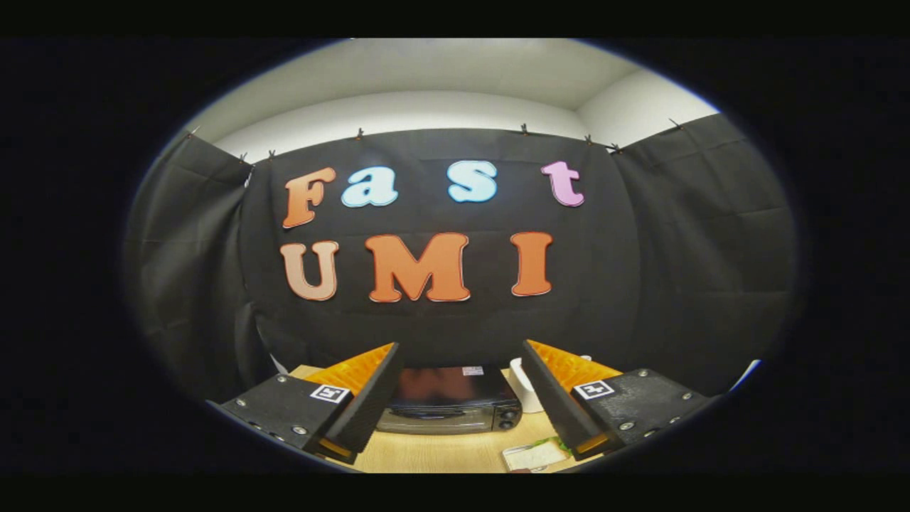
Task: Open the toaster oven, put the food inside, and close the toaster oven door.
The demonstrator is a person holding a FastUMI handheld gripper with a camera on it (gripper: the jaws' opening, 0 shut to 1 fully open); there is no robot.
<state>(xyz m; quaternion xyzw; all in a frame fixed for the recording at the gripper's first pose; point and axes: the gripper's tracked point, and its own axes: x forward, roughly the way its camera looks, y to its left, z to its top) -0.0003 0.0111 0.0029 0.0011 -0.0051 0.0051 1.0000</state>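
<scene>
A dark toaster oven stands on the wooden table, beyond my fingers and framed between them. Its door is closed, with a handle bar across the front and knobs on its right side. My gripper is held high above the table and stands open, with nothing between its fingers. Near the right finger, on the table in front of the oven, lies a flat white item with a bit of green, partly hidden; I cannot tell whether it is the food.
A white cup-like object stands just right of the oven, partly behind the right finger. Black cloth walls close in the booth behind and on both sides of the table.
</scene>
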